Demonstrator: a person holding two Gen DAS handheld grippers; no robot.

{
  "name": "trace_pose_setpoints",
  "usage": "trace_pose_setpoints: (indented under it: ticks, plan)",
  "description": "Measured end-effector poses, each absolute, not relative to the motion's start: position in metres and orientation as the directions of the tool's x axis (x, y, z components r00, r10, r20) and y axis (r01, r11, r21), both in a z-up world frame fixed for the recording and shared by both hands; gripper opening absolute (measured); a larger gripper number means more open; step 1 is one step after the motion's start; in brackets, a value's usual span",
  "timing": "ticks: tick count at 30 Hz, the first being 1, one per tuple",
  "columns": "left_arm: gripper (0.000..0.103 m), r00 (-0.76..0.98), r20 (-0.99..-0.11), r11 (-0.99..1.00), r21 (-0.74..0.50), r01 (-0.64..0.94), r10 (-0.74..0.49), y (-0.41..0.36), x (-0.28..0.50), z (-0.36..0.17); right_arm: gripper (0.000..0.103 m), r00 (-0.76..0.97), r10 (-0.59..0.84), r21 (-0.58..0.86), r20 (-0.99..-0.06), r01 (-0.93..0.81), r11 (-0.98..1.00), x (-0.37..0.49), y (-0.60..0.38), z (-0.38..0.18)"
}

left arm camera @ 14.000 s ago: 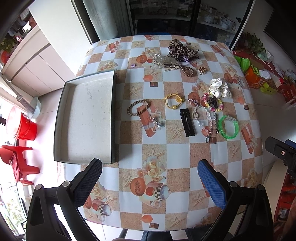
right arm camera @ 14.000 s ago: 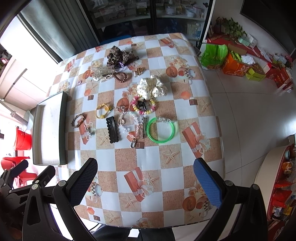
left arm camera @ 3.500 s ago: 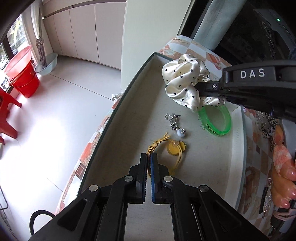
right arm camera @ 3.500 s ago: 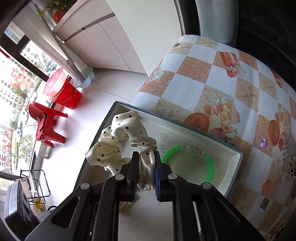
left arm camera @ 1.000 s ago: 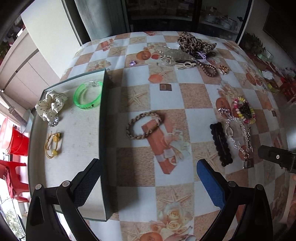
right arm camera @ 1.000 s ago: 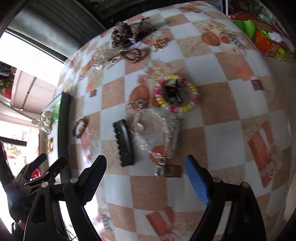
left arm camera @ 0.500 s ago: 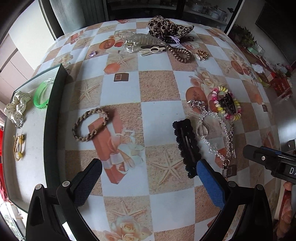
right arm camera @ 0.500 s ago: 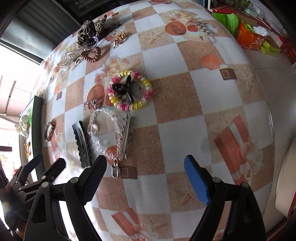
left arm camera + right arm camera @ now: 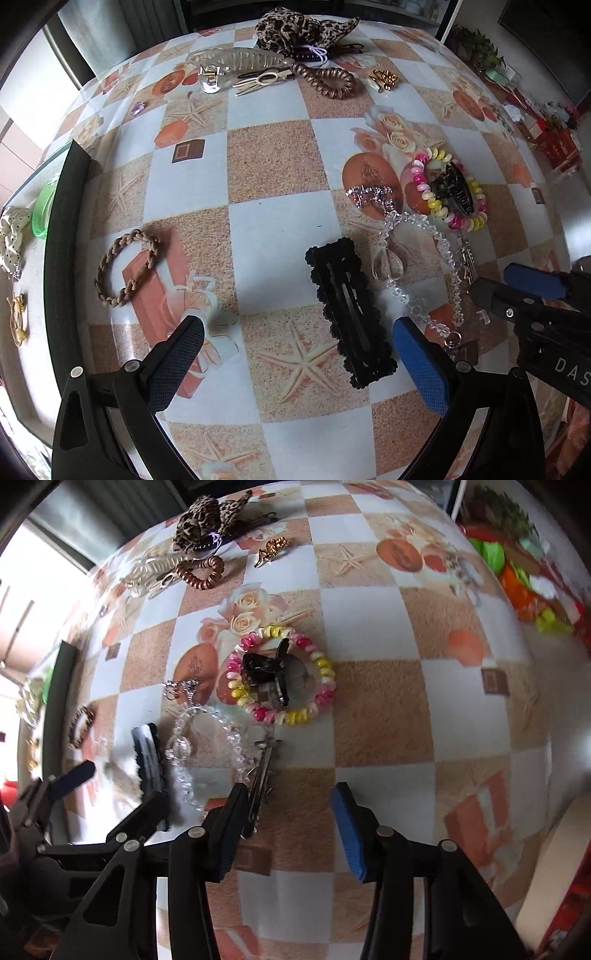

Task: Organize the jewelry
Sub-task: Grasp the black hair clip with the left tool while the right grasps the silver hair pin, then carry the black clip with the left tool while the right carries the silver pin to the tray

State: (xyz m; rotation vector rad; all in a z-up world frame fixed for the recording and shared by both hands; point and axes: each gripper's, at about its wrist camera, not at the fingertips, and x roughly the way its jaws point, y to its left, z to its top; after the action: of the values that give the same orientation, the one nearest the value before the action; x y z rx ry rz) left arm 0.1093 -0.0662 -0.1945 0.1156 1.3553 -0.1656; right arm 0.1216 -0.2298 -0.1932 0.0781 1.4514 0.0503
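My left gripper (image 9: 299, 350) hangs open low over the checked tablecloth, and a black scalloped hair clip (image 9: 349, 314) lies just inside its right finger. The jaws of my right gripper (image 9: 288, 827) are closing with nothing pressed between the pads. A silver bar pendant (image 9: 263, 775) on the clear crystal necklace (image 9: 184, 746) lies on the table by its left finger. Beyond is a pink-and-yellow bead bracelet (image 9: 284, 672) ringing a black claw clip (image 9: 266, 672). A braided bracelet (image 9: 127, 267) lies near the tray (image 9: 61, 221), which holds a green bangle (image 9: 44, 210), a dotted scrunchie (image 9: 11, 236) and a yellow hair tie (image 9: 16, 321).
At the far end lie a leopard scrunchie (image 9: 299, 27), a clear claw clip (image 9: 236, 62), a brown spiral tie (image 9: 332, 83) and a gold brooch (image 9: 384, 79). A purple gem (image 9: 138, 107) sits far left. The table edge drops to the floor on the right.
Both grippers have sunk closer to the table. The left has shifted from the tray side toward the black hair clip. The right gripper's jaws have narrowed markedly near the necklace's pendant.
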Motion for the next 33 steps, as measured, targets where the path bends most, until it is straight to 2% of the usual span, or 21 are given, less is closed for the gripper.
trace_pose_setpoints:
  ticks: [3, 9, 13, 16, 18, 19, 20, 21, 24, 26, 33]
  plan:
    - [0.103, 0.208, -0.977, 0.981, 0.002, 0.196, -0.039, -0.071, 0.112, -0.200, 0.050, 0.129, 0.020, 0.014, -0.991, -0.043, 0.999, 0.118, -0.226, -0.194]
    - [0.103, 0.214, -0.976, 0.980, 0.006, 0.200, -0.038, -0.074, 0.117, -0.202, 0.050, 0.146, 0.006, -0.010, -0.989, -0.105, 0.994, 0.109, -0.229, -0.193]
    - [0.092, 0.222, -0.974, 0.974, 0.001, 0.228, -0.051, -0.081, 0.116, -0.199, 0.050, 0.175, -0.007, -0.039, -0.985, -0.180, 0.983, 0.107, -0.222, -0.193]
    - [0.079, 0.228, -0.972, 0.968, -0.004, 0.251, -0.062, -0.085, 0.112, -0.195, 0.050, 0.203, 0.001, -0.051, -0.979, -0.253, 0.966, 0.107, -0.211, -0.191]
    - [0.065, 0.229, -0.971, 0.966, -0.005, 0.258, -0.066, -0.086, 0.111, -0.191, 0.050, 0.210, 0.003, -0.057, -0.978, -0.278, 0.959, 0.108, -0.206, -0.191]
    - [0.060, 0.231, -0.971, 0.966, -0.006, 0.260, -0.068, -0.088, 0.111, -0.190, 0.046, 0.204, 0.013, -0.046, -0.979, -0.279, 0.959, 0.109, -0.204, -0.191]
    - [0.048, 0.233, -0.970, 0.965, -0.007, 0.262, -0.070, -0.089, 0.111, -0.188, 0.039, 0.193, 0.032, -0.023, -0.981, -0.276, 0.961, 0.110, -0.203, -0.190]
    - [0.037, 0.235, -0.969, 0.965, -0.009, 0.263, -0.073, -0.089, 0.110, -0.186, 0.036, 0.192, 0.033, -0.021, -0.981, -0.273, 0.962, 0.111, -0.202, -0.189]
    - [0.034, 0.226, -0.970, 0.965, -0.029, 0.259, -0.090, -0.086, 0.112, -0.184, 0.019, 0.188, 0.036, -0.019, -0.981, -0.282, 0.959, 0.109, -0.198, -0.187]
    - [0.034, 0.221, -0.968, 0.967, -0.060, 0.246, -0.117, -0.080, 0.109, -0.183, 0.013, 0.193, 0.039, -0.015, -0.980, -0.269, 0.963, 0.107, -0.198, -0.184]
    - [0.034, 0.246, -0.954, 0.968, -0.116, 0.220, -0.170, -0.061, 0.099, -0.166, 0.013, 0.174, 0.140, 0.120, -0.975, -0.123, 0.985, 0.102, -0.229, -0.172]
